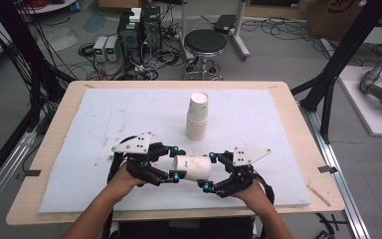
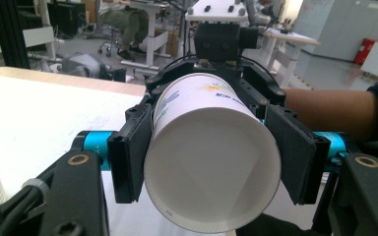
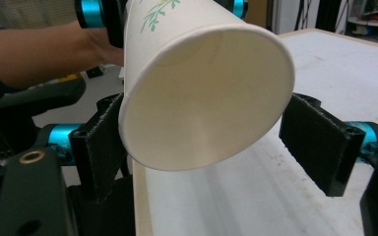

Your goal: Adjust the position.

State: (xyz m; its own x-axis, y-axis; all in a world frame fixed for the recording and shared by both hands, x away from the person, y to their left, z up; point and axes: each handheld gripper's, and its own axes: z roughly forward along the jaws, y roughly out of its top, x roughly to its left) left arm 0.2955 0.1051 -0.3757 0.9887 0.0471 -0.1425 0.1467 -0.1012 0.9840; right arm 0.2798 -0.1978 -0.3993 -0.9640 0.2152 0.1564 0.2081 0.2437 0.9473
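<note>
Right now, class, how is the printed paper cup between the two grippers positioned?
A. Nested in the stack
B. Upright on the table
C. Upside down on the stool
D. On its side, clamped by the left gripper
D: the cup lies sideways, the left gripper shut on it.

Your left gripper (image 1: 175, 163) and right gripper (image 1: 208, 171) face each other near the front edge of the table (image 1: 283, 99), and the paper cup (image 1: 193, 168) lies on its side between them, lifted off the pad (image 1: 99, 124). Your left jaws sit on either side of the cup's base end, while your right jaws stand around its open end, the far pad apart from it. Behind the cup, toward the table's middle, the stack of cups (image 1: 197, 116) stands upright on the pad.
</note>
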